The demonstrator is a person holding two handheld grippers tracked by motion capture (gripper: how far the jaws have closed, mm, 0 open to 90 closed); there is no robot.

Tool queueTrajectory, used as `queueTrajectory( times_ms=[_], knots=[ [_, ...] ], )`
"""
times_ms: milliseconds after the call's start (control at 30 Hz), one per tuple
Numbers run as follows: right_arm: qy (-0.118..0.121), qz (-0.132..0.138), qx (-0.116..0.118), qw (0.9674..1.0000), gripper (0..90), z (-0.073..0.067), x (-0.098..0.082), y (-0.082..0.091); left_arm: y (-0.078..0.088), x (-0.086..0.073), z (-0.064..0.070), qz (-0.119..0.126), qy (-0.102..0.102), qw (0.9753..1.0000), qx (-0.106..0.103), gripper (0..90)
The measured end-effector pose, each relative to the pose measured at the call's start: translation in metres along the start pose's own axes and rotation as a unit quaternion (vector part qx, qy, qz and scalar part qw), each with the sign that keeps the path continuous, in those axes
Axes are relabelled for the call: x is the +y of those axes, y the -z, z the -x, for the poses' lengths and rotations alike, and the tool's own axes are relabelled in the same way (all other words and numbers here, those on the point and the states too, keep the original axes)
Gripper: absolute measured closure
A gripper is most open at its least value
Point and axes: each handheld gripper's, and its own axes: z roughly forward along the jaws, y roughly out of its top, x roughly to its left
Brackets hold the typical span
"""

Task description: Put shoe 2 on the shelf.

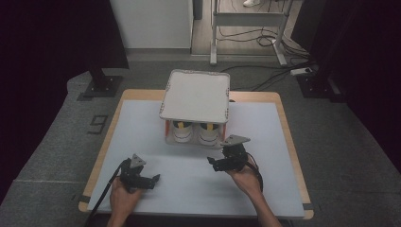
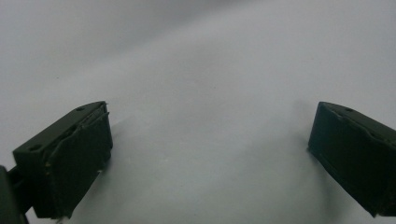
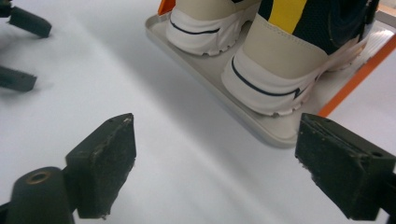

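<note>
- We had both shoes [image 3: 261,70] set on the rack's [image 1: 195,97] lower tray [image 3: 205,70].
- Our right hand-held gripper [image 3: 212,163] and left hand-held gripper [image 2: 210,154] stood apart, empty, over the counter [image 1: 189,189]; little seemed left.

Digit "9" on the floor [image 1: 98,124]

The left gripper [image 2: 210,140] is pointing down at a plain pale table surface [image 2: 201,60]. Its two black jaws are standing wide apart, one at each lower corner, with nothing lying between them, their shadows falling softly on the surface.
</note>
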Motion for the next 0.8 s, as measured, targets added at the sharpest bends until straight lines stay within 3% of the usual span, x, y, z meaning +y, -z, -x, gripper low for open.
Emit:
queueTrajectory(
  times_ms=[367, 600, 800],
  knots=[
    [0.011, -0.004, -0.014, 0.9998, 1.6, 0.004, -0.015, 0.031, 0.000, 0.000, 0.000, 0.000, 0.000, 1.0000, 0.000, 0.0],
    [-0.004, -0.008, -0.034, 0.9994, 0.0, 0.014, -0.037, 0.046, 0.000, 0.000, 0.000, 0.000, 0.000, 1.0000, 0.000, 0.0],
    [-0.019, -0.018, -0.052, 0.9983, 0.0, 0.024, -0.061, 0.048, 0.000, 0.000, 0.000, 0.000, 0.000, 1.0000, 0.000, 0.0]
  ],
)
